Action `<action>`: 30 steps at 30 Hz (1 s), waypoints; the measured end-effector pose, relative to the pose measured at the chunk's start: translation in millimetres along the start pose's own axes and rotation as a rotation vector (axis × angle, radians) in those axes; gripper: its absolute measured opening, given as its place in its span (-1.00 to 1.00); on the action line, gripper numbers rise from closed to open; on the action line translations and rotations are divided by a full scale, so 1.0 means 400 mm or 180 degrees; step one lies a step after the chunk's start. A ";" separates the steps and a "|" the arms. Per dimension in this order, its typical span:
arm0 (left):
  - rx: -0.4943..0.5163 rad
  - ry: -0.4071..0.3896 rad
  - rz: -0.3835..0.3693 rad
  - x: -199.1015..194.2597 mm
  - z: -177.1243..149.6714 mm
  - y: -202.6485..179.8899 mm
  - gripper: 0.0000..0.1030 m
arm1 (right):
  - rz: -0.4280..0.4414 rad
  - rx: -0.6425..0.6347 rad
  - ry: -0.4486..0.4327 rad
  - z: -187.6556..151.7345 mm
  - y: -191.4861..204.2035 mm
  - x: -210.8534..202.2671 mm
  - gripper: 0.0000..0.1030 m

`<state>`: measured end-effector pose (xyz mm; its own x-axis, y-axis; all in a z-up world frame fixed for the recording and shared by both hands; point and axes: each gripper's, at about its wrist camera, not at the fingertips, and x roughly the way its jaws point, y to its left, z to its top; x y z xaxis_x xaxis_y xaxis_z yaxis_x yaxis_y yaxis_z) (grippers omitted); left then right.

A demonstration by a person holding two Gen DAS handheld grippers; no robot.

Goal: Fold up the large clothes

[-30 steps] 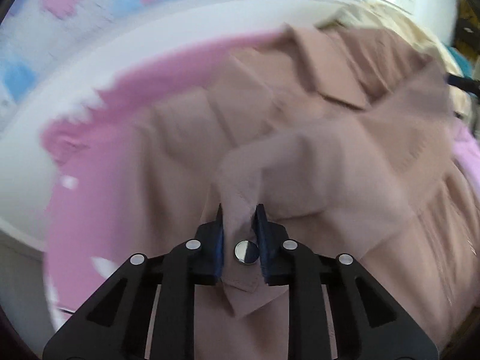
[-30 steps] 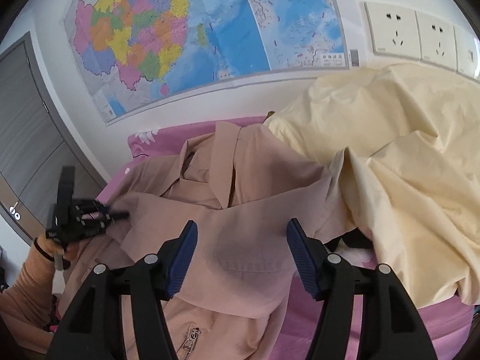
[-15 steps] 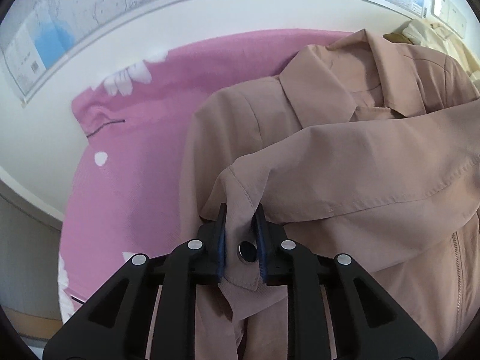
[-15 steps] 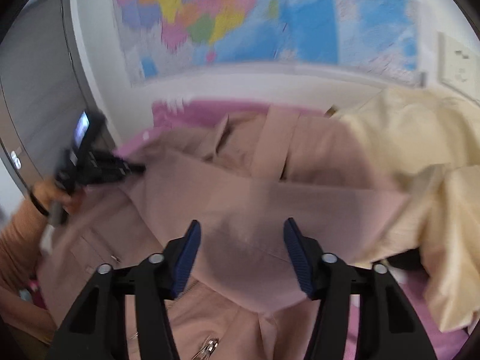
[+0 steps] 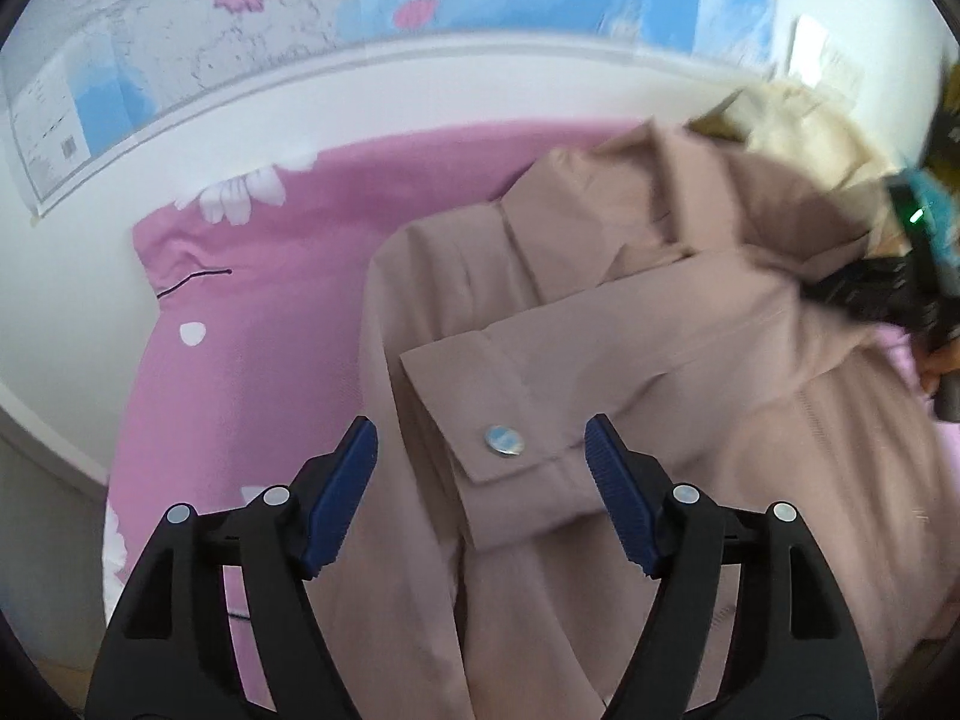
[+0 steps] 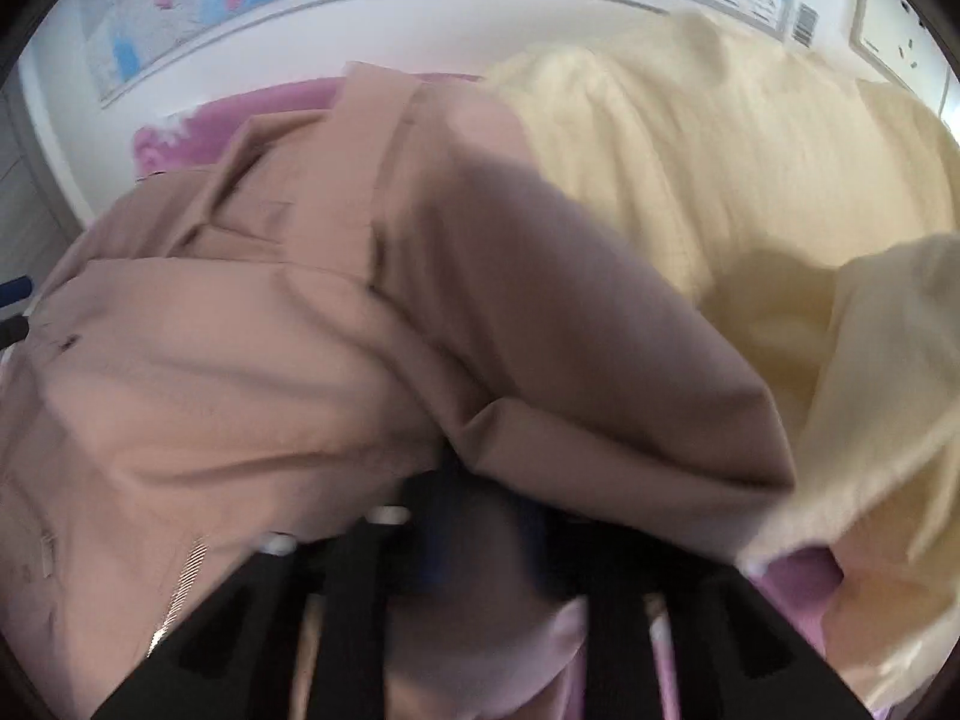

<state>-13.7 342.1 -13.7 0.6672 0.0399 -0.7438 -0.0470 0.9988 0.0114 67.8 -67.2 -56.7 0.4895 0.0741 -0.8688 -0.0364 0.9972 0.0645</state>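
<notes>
A dusty-pink jacket [image 5: 630,312] lies on a pink bedsheet [image 5: 252,300]. One sleeve is folded across its front, and the cuff with a silver snap button [image 5: 503,440] lies flat. My left gripper [image 5: 483,480] is open just above that cuff and holds nothing. In the right wrist view the jacket [image 6: 300,330] fills the frame, blurred. My right gripper [image 6: 480,516] is pushed into a fold of the jacket at its right side. Fabric covers the fingers, which look close together around it. The right gripper also shows in the left wrist view [image 5: 900,294].
A pile of cream-yellow cloth [image 6: 750,180] lies right of the jacket. A wall with a map [image 5: 360,12] runs behind the bed. Wall sockets [image 6: 894,42] are at the far right. The bed's left edge [image 5: 120,480] drops off beside my left gripper.
My left gripper has let go of the cuff and opened; the sleeve now lies flat across the jacket. My right gripper has moved down into the jacket's right side and closed in.
</notes>
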 end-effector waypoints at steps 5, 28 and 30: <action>-0.0272 -0.0233 -0.0135 -0.110 -0.055 0.070 0.47 | 0.0302 -0.0368 -0.0298 -0.011 0.103 -0.104 0.04; -0.0401 0.0521 -0.0139 -0.148 -0.411 0.054 0.20 | 0.0840 -0.0749 0.0132 -0.034 0.320 0.010 0.03; -0.0345 0.0557 0.0001 -0.140 -0.415 0.048 -0.01 | 0.0866 -0.0714 0.0130 -0.043 0.314 0.004 0.04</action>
<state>-175.4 354.5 -82.5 0.5282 0.0255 -0.8487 -0.1333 0.9896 -0.0533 48.9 58.1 -58.4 0.4006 0.3324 -0.8539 -0.3535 0.9158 0.1907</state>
